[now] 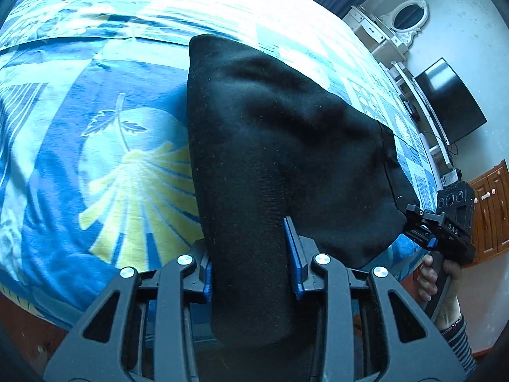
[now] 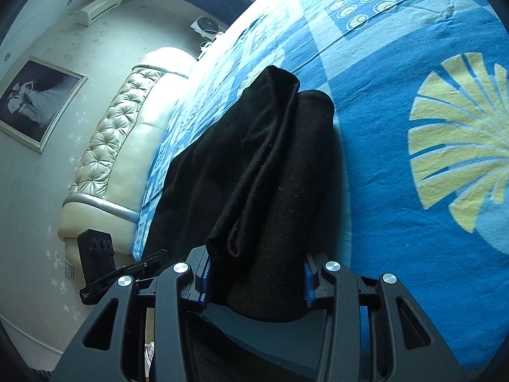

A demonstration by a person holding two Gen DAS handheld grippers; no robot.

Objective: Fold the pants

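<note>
We see the bed (image 1: 95, 165) with open blue cover left of the black pants (image 1: 270, 146), whose near edge is lifted and clamped at both corners, the left gripper (image 1: 251, 273) and the right gripper (image 2: 256, 273) each pinching bunched cloth.

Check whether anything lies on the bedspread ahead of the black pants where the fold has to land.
Nothing visible does. The left tool and right tool each clamp a bunch of the black pants, and the blue patterned bedspread beyond the cloth shows only its print in both wrist views.
</note>
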